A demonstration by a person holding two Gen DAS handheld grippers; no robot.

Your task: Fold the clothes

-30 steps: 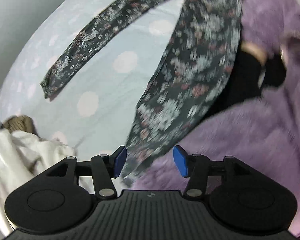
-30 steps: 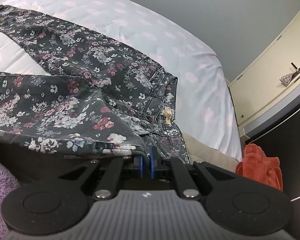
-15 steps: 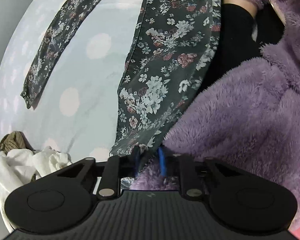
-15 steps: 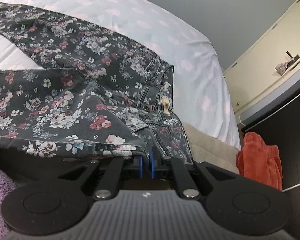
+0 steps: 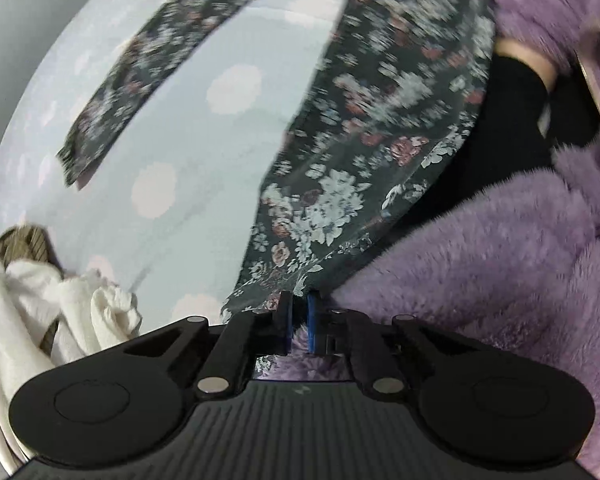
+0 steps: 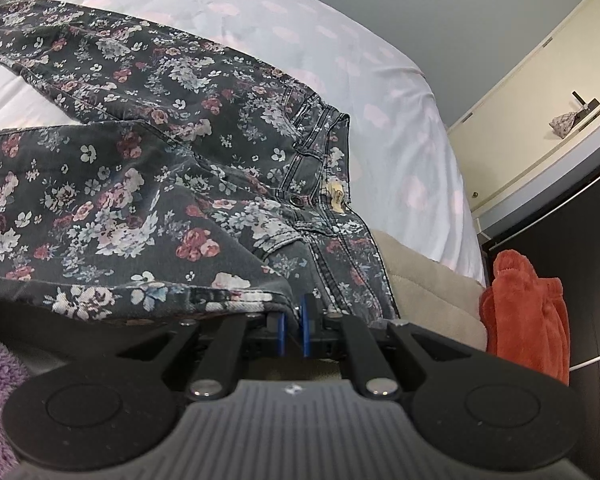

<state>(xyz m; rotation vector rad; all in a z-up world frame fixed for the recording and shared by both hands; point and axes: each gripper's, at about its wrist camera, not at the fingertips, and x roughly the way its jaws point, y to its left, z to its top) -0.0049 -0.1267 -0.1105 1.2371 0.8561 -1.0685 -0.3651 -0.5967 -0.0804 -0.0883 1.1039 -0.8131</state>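
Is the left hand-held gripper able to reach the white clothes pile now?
Probably not as things stand. The left hand-held gripper is shut on the floral trousers, so it is occupied. The white clothes pile lies close, with only polka-dot bedsheet between.

black gripper, blue pads; fuzzy purple sleeve.

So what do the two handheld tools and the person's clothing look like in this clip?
Both the left tool and right tool are matte black, with a ribbed body, two round discs, silver pivot screws and blue pads on the fingers. The person wears a fluffy purple robe over a black sleeve.
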